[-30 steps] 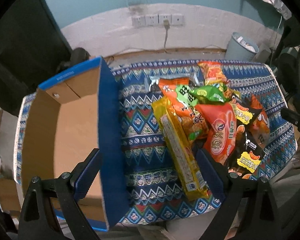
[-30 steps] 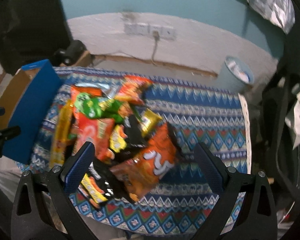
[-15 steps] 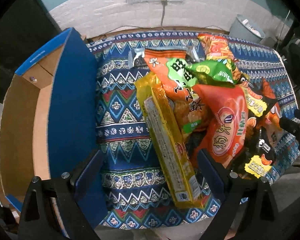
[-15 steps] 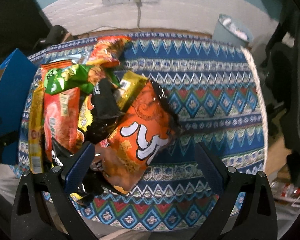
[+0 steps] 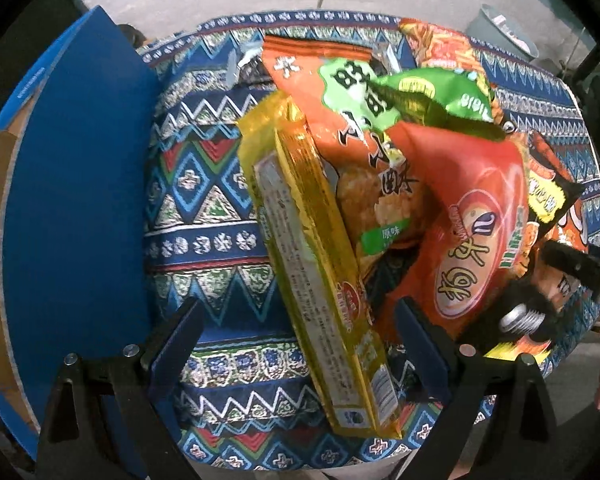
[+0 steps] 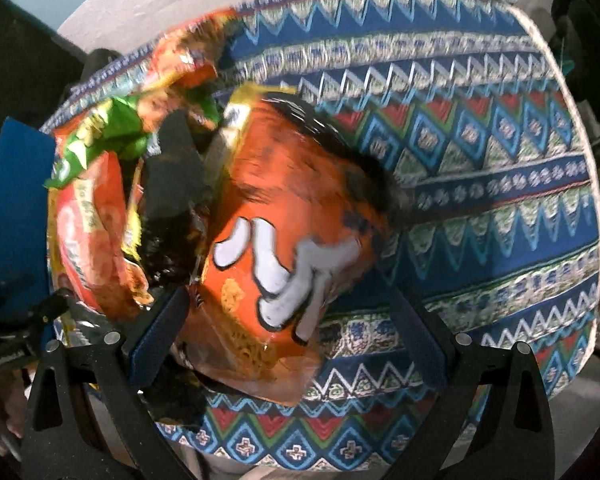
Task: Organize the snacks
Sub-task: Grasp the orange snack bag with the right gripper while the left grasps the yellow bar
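A pile of snack bags lies on the patterned tablecloth point(image 5: 204, 208). A long yellow pack point(image 5: 320, 264) lies at its left edge, beside an orange bag point(image 5: 364, 148), a green bag point(image 5: 432, 96) and a red bag point(image 5: 476, 232). My left gripper point(image 5: 300, 344) is open, its fingers either side of the yellow pack's near end. In the right wrist view a big orange bag with white letters point(image 6: 284, 232) lies on top. My right gripper point(image 6: 292, 332) is open around its near end. The right gripper also shows in the left wrist view point(image 5: 576, 272).
A blue cardboard box point(image 5: 76, 200) stands open at the table's left end, also seen in the right wrist view point(image 6: 12, 208). A grey bin point(image 5: 504, 32) stands behind the table. The tablecloth's right half point(image 6: 500, 184) is bare.
Both grippers have come down and forward toward the pile. The left one now straddles the yellow pack; the right one now straddles the big orange bag. Both stayed open.
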